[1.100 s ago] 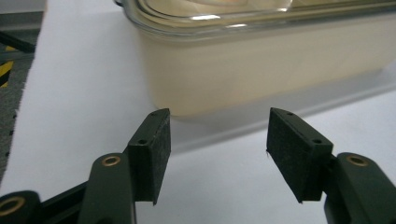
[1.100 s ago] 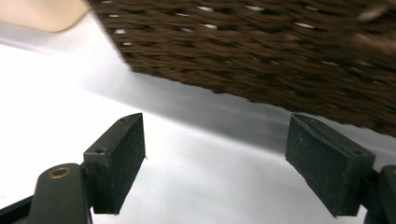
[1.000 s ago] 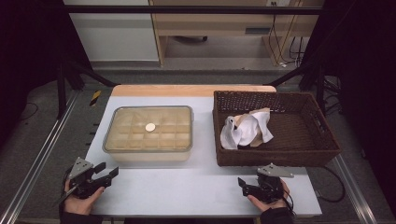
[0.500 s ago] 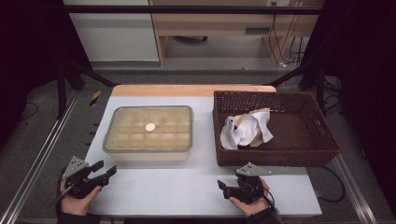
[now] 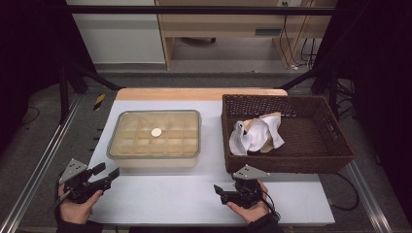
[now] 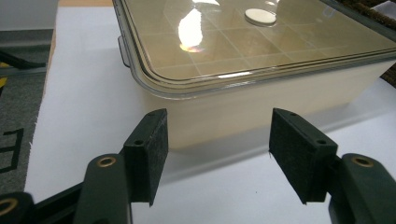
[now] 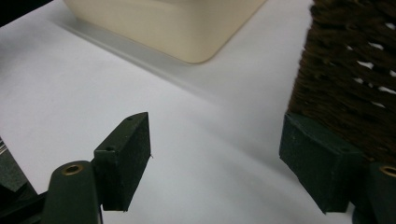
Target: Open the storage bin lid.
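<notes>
On the white surface, near its front left corner, the left hand-held gripper hovers with its jaws spread wide and nothing between them; they have just been opening a little further. It points at the near wall of the lidded plastic box, just beside it but apart, and a small white disc lies on the box lid. At the front edge, the right hand-held gripper also stands wide and empty, low over the bare surface, close to the front wall of the wicker basket, which holds crumpled white cloth.
</notes>
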### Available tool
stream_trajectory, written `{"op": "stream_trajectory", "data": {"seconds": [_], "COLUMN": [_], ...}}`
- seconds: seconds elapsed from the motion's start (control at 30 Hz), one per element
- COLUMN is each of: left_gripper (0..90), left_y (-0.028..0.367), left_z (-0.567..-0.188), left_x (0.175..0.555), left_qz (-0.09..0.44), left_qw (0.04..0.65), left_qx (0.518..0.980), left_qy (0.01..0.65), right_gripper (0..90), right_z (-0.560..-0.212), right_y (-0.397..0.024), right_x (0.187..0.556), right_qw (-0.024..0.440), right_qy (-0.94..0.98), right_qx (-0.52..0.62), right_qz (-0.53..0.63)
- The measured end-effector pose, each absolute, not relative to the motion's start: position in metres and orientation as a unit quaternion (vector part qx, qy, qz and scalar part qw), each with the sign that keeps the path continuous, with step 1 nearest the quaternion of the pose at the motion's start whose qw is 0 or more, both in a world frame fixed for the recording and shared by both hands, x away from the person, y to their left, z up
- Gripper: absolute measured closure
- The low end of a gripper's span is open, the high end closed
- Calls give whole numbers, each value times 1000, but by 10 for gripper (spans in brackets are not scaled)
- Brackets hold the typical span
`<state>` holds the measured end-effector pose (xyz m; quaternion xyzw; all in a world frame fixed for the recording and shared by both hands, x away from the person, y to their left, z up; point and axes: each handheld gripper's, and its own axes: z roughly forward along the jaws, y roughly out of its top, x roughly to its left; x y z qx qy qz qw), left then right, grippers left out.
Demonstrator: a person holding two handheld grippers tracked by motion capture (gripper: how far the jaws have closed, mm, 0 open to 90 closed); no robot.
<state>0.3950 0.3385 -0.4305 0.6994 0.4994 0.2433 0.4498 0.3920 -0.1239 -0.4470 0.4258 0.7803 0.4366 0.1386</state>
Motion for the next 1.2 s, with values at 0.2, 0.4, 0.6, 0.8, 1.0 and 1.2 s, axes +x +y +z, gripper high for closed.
{"op": "stream_trajectory", "data": {"seconds": [0.2,0.4,0.6,0.8,1.0,1.2], "left_gripper": [363,362,358,354,352,362], "left_y": [341,344,347,348,348,345], "left_z": [-420,-410,-400,-386,-375,-376], "left_x": [399,406,416,429,441,453], "left_qz": [247,252,252,256,256,251], "left_qw": [455,458,465,468,470,468], "left_qx": [693,689,684,683,682,685], "left_qy": [502,502,502,499,498,499], "right_gripper": [277,279,274,269,271,279], "right_z": [-438,-428,-420,-407,-396,-384], "right_y": [-112,-97,-85,-79,-71,-62], "right_x": [395,401,407,417,429,441], "right_qw": [133,133,132,132,132,146], "right_qy": [783,786,787,775,768,764], "right_qx": [412,395,386,388,390,385], "right_qz": [446,457,463,482,491,496]}}
